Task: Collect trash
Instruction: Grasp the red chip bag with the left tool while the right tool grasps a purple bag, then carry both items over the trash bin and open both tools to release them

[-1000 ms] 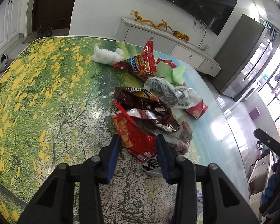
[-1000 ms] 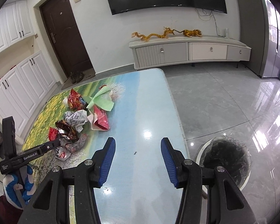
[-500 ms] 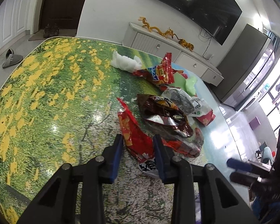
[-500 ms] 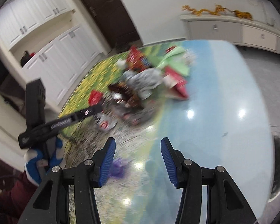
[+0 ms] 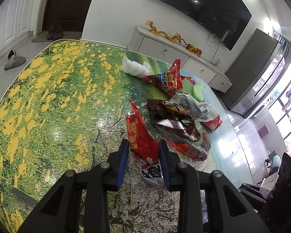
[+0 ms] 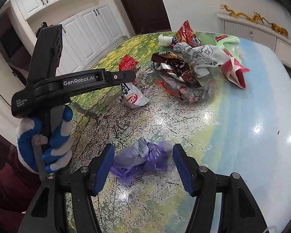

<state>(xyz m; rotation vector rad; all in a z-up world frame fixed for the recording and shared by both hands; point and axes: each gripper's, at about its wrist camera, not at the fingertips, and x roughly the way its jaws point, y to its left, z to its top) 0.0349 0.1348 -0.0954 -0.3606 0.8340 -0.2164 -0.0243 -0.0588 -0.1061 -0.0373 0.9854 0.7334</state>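
- Table [image 5: 48, 101] with a printed meadow top; a litter of wrappers is spread from its centre toward 2 o'clock in the left wrist view.
- Left gripper [image 5: 143, 149]: the red wrapper [image 5: 139, 136] is seen between the blue pads, its white end hanging out below them. The jaws are narrowed on it; whether the foil is truly pinched or only flanked cannot be told.
- Right gripper [image 6: 143, 155]: its jaws are opening, spread wide at either side of the purple bag [image 6: 143, 159], which lies crumpled on the table. No pad is seen touching it, so nothing is held.
- The left hand [image 6: 46, 137], gloved blue and white, is seen at 9 o'clock in the right wrist view.
- At 12 to 1 o'clock from the red wrapper: brown wrapper [image 5: 170, 118], white tissue [image 5: 134, 68], green sheet [image 5: 196, 89].
- Handling, as judged: all pieces are light, thin and crinkly; foil is likely slippery and springs back. The red wrapper is best pinched across a flattened fold near its middle.
- The purple bag is soft film; the bunched, knotted centre is judged the surest hold, since loose edges may slip out.
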